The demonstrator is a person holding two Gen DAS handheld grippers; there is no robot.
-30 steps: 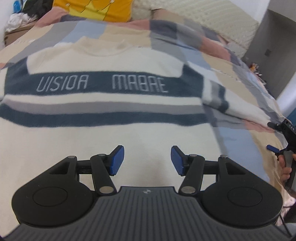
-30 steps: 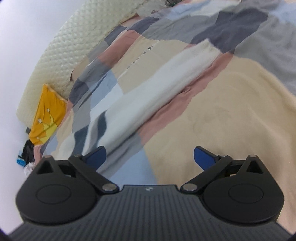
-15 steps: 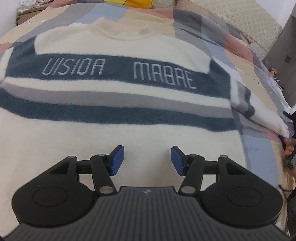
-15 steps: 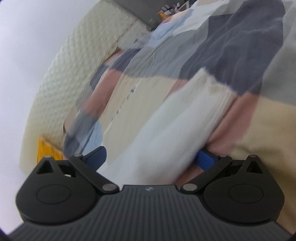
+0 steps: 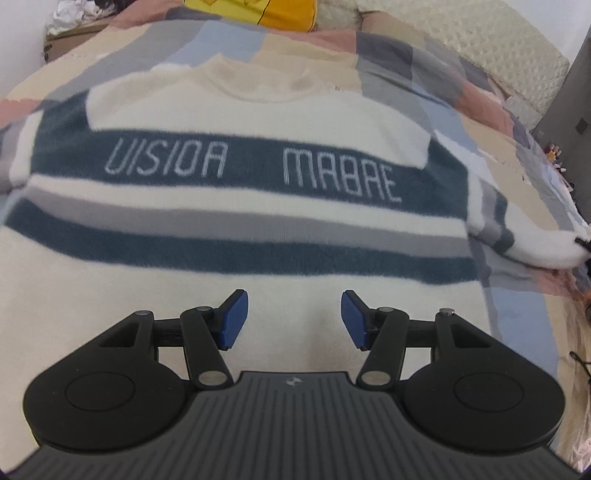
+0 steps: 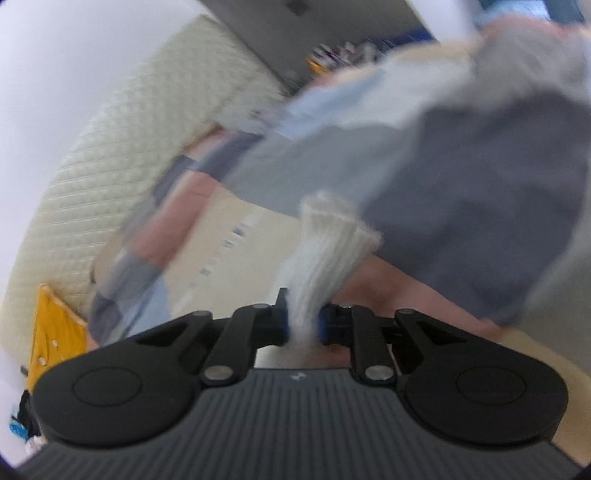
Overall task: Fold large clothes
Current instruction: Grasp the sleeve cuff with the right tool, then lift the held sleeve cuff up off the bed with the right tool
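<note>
A cream sweater (image 5: 258, 110) with dark blue and grey stripes and white lettering lies flat, front up, on the bed. My left gripper (image 5: 291, 317) is open and empty, hovering over the sweater's lower body. The sweater's right sleeve (image 5: 535, 240) stretches to the right edge of the left wrist view. My right gripper (image 6: 303, 325) is shut on that sleeve's ribbed cuff (image 6: 332, 236), which sticks out between the blue pads.
The sweater lies on a patchwork blanket (image 5: 424, 66) of grey, pink, beige and blue (image 6: 461, 177). A yellow pillow (image 5: 255, 14) and a quilted cream headboard (image 5: 498, 48) are at the far end. Clutter sits at the far left corner (image 5: 70, 18).
My right gripper has closed on the sleeve cuff, having been open around the sleeve. My left gripper stayed open and drifted slightly over the sweater body.
</note>
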